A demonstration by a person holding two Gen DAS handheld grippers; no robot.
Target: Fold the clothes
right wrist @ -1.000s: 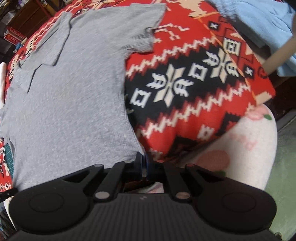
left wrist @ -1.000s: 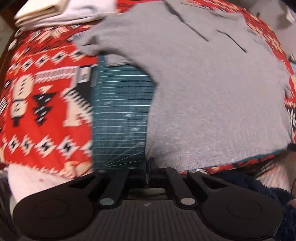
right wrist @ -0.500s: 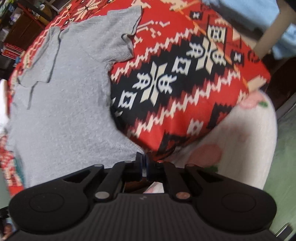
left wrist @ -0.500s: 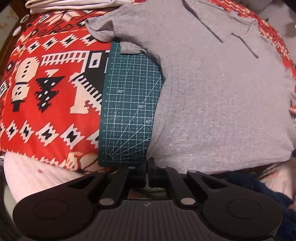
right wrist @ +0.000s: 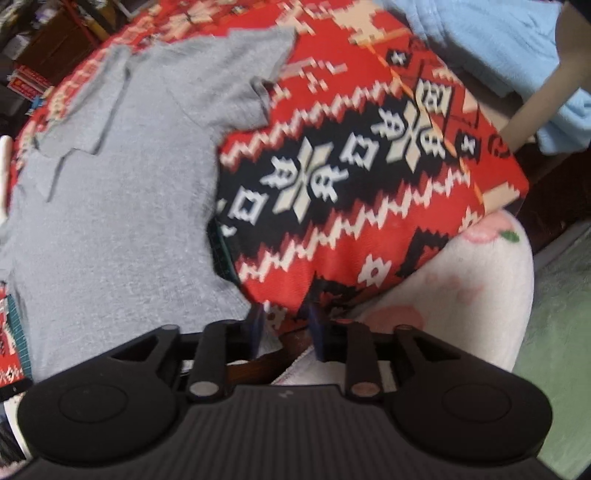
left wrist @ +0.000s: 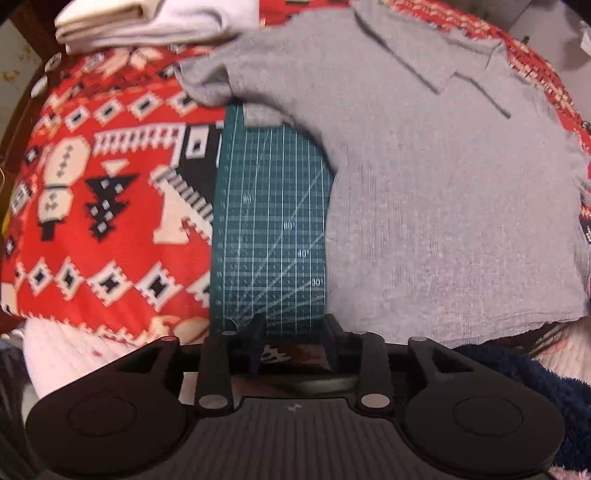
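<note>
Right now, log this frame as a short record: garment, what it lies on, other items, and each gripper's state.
garment: grey polo shirt, spread flat, collar at the far end, unfolded
surface: red patterned blanket, with a green cutting mat partly under the shirt
other items: folded white cloths; light blue cloth
left gripper: open, empty, at mat's near edge
right gripper: open, empty, beside shirt hem

Both tongs, left [left wrist: 295,339] and right [right wrist: 286,330], are matte black with ribbed bases, round discs and silver screws.
</note>
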